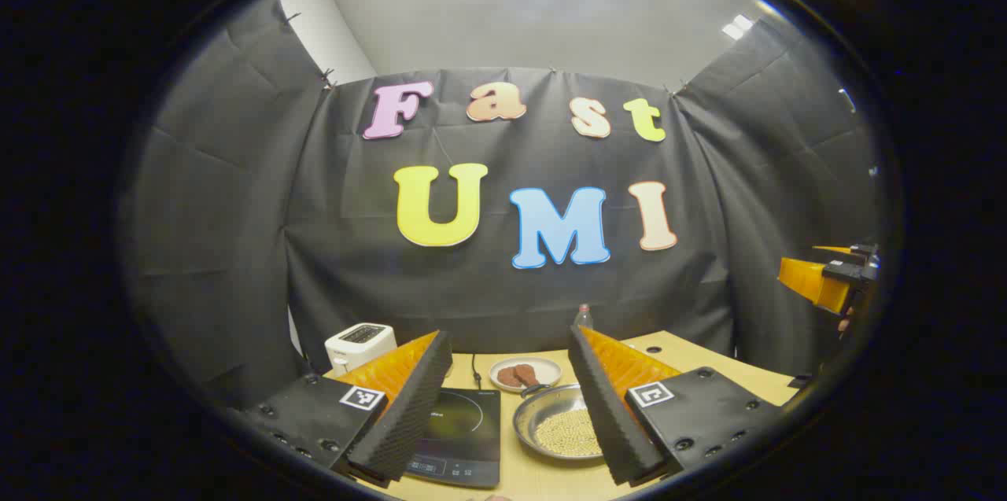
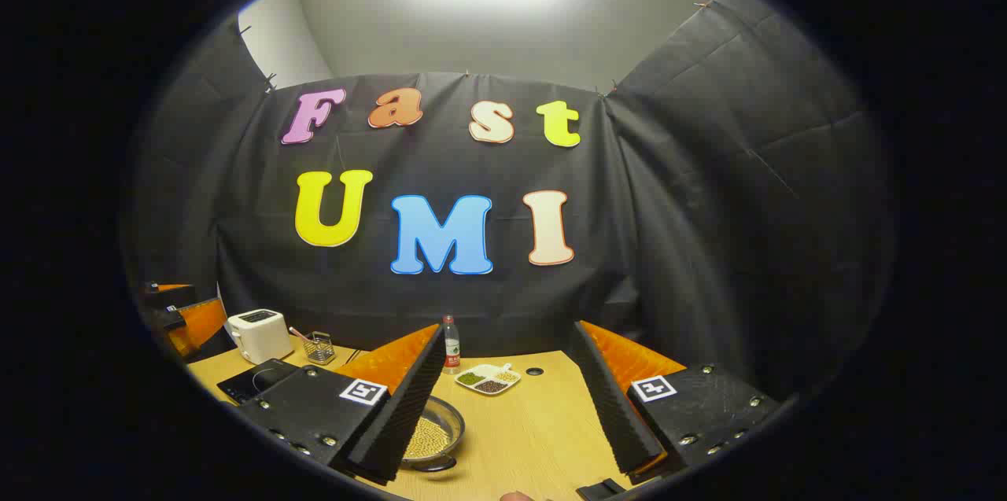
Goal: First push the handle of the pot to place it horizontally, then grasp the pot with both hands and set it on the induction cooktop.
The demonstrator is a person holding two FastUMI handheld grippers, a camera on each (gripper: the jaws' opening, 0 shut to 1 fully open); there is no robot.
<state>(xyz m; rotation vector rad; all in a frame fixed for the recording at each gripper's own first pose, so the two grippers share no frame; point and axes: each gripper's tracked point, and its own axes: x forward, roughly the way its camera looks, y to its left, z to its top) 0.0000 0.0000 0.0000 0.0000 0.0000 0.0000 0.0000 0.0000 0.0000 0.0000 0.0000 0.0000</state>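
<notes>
While both grippers hang above the near edge of the worktop, the left gripper spreads its fingers wide and holds nothing, and the right gripper does likewise. Between the left gripper's fingers, the pot, filled with pale beans, sits on the worktop just right of the induction cooktop. A toaster stands far left.

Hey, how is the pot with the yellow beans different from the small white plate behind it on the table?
The pot is shiny metal with raised sides; the plate is white and shallow. The pot looks wider than the plate. The pot holds a bed of small yellowish beans, while the plate carries a few reddish-brown pieces. The pot sits right beside the induction cooktop; the plate lies farther back, toward the booth wall. Both are round and rest flat on the wooden table.
</notes>
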